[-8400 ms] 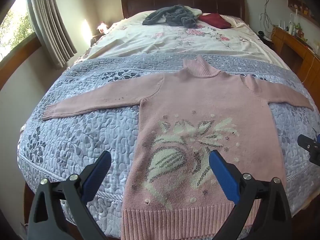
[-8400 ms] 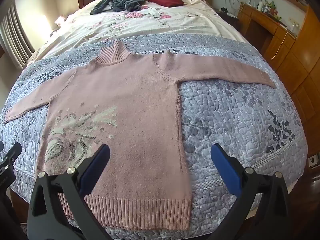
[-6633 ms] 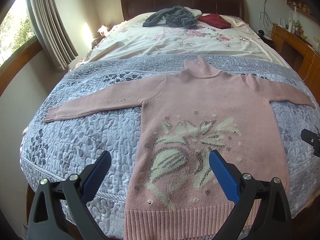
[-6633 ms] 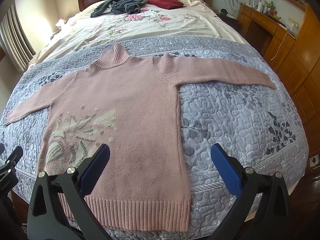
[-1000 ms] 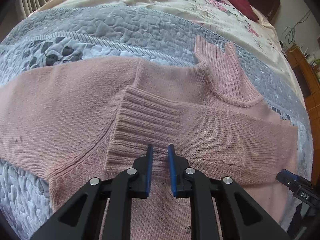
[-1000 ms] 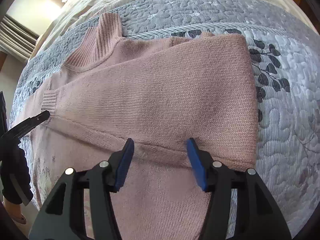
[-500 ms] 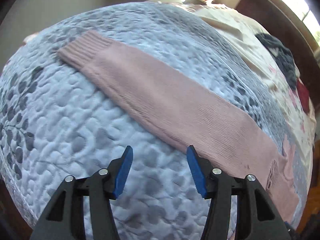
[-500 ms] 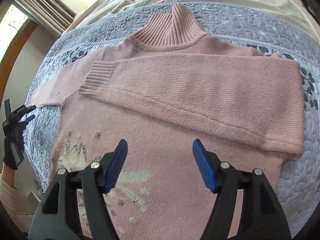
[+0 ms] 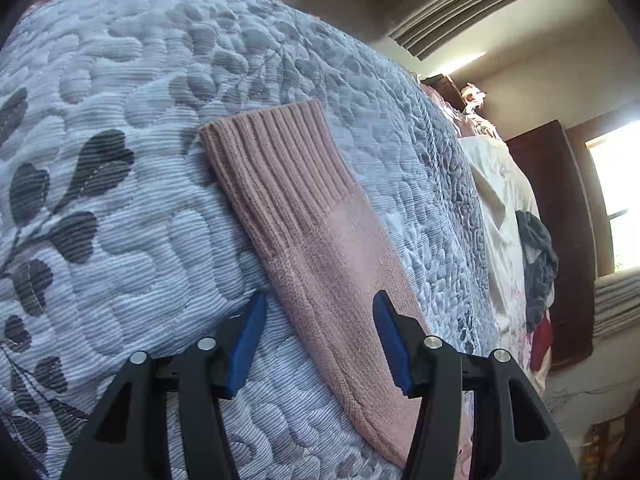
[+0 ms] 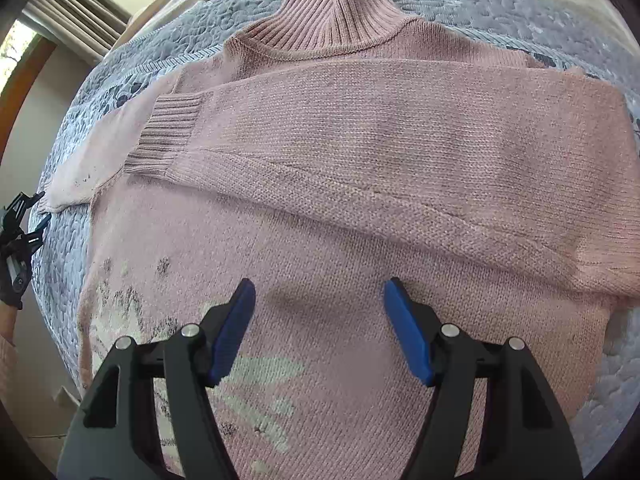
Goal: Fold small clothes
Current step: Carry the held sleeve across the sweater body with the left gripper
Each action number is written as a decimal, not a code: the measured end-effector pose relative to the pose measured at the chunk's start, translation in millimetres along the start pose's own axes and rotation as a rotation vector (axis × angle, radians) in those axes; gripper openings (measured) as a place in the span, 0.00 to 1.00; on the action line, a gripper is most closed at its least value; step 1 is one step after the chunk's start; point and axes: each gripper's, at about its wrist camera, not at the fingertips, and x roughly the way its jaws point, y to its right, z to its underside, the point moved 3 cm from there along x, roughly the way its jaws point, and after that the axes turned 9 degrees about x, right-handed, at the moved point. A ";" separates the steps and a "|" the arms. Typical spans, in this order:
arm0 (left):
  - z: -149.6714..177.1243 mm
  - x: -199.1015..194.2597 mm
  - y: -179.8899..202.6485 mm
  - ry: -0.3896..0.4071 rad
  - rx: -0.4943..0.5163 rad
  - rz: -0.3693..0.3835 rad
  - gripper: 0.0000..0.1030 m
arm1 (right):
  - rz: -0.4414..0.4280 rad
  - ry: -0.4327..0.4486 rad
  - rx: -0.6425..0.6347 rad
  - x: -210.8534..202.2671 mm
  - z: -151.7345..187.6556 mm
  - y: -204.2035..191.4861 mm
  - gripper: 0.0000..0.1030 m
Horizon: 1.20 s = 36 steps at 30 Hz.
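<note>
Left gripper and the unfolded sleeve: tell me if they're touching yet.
Cannot tell. In the left wrist view the left gripper is open and straddles the sleeve, with quilt showing beside one pad, but whether the far pad meets the knit is unclear.

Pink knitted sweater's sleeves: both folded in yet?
One only. One sleeve lies across the chest; the other sleeve lies spread on the grey quilt.

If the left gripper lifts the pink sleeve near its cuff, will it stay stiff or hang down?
Probably it hangs limp: the sleeve is soft knit lying flat on the quilt. The ribbed cuff looks thicker, so slipping seems unlikely.
</note>
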 end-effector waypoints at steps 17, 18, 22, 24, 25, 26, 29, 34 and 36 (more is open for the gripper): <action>-6.3 2.7 24.5 0.048 0.071 0.011 0.13 | 0.006 0.011 -0.011 1.8 3.7 -0.2 0.65; -4.8 0.4 31.2 0.052 0.094 0.015 0.13 | 0.006 0.012 -0.009 0.4 4.5 0.7 0.65; 5.0 -6.6 60.2 0.053 0.178 0.038 0.12 | 0.013 0.022 -0.007 -6.3 6.9 1.1 0.65; 13.0 -8.1 77.8 0.048 0.222 0.053 0.12 | 0.019 0.034 -0.001 -11.1 7.9 3.3 0.65; 19.1 -9.2 87.8 0.045 0.246 0.066 0.12 | 0.017 0.038 0.003 -13.7 8.0 4.8 0.65; 26.6 -9.4 97.6 0.037 0.269 0.085 0.12 | 0.015 0.044 0.007 -16.8 8.3 6.3 0.65; 54.6 -8.1 133.1 -0.003 0.358 0.139 0.12 | 0.015 0.060 0.010 -26.0 9.0 10.9 0.65; 110.8 0.7 190.4 -0.078 0.450 0.238 0.12 | 0.027 0.079 -0.002 -38.3 12.3 15.6 0.65; 134.6 5.1 212.7 -0.101 0.473 0.282 0.12 | 0.029 0.084 -0.004 -41.2 13.7 17.6 0.65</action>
